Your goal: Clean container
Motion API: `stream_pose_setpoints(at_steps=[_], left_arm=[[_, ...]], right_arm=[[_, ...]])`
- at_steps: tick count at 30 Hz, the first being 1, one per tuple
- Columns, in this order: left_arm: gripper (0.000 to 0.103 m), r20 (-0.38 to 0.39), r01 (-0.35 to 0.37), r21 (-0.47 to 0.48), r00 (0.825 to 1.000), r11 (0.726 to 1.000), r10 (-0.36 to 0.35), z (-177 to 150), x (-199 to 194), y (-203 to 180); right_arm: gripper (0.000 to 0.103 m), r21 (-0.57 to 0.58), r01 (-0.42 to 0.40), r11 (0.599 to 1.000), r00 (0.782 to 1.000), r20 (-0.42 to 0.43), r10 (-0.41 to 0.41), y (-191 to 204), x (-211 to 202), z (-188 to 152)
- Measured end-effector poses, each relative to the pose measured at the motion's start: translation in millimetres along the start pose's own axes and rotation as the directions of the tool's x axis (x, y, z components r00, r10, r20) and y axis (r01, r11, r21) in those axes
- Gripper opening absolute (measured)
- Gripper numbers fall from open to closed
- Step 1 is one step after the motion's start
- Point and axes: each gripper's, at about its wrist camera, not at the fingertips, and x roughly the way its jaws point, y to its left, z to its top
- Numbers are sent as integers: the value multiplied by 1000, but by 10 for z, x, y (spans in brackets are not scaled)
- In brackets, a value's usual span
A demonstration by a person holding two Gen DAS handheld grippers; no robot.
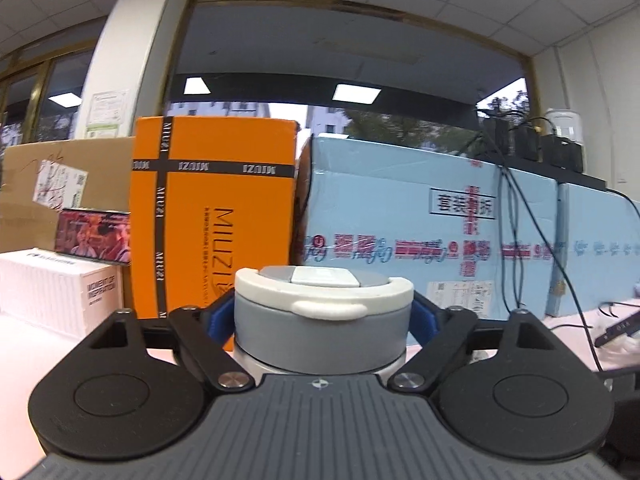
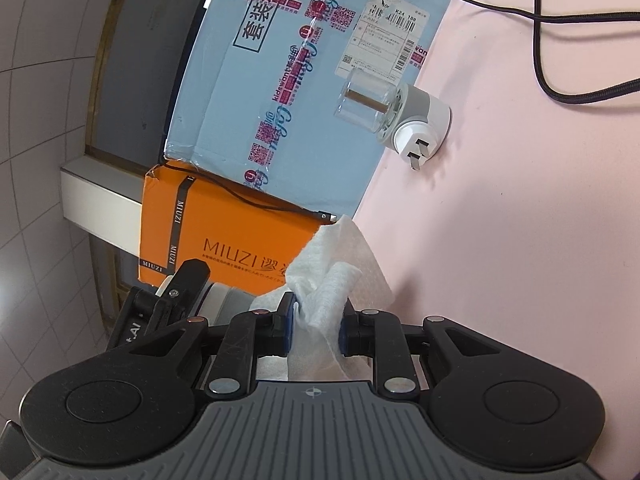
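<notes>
My left gripper is shut on a grey container with a white and grey lid, held upright between the blue pads. My right gripper is shut on a crumpled white wipe. In the right wrist view the wipe sits right beside the container's side, and the left gripper's black finger shows there too. A clear cup on a grey and white base lies on the pink table farther off.
An orange MIUZI box and a light blue carton stand behind the container. A white box with a phone on it is at left. Black cables cross the table.
</notes>
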Motion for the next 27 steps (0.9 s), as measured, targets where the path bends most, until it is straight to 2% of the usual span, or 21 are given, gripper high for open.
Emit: stream_pose_setpoints(at_steps=[2,5,9,12,16,19,21,22,27], left_arm=[[78,-2,12,2,1000,1000,-12,-2,12,16],[78,-16,127,2,992,992,-127,19,-16,168],[78,-70,278,10,958,961,-277,105,19,359],[78,-118,398,55,913,916,-389,169,86,432],[78,-183,539,118,837,834,-515,243,171,485],[78,-216,608,118,787,785,-577,274,271,529],[78,-229,637,110,763,763,-604,280,336,564],[78,-228,641,96,759,762,-610,274,362,582],[85,-203,640,52,758,767,-619,220,403,639]], right_arm=[[20,2,-5,1000,1000,0,5,1,-9,-1],[20,4,-12,1000,1000,2,12,3,-23,-4],[20,8,-19,1000,1000,7,19,1,-43,-12],[20,3,-21,1000,1000,4,21,9,-36,-16],[20,0,-18,1000,1000,4,18,11,-26,-17],[20,2,-20,1000,1000,3,20,5,-26,-16],[20,-3,-21,1000,1000,5,21,10,-27,-17],[20,-4,-24,1000,1000,7,24,12,-30,-16],[20,-14,-43,999,999,19,43,21,-54,-7]])
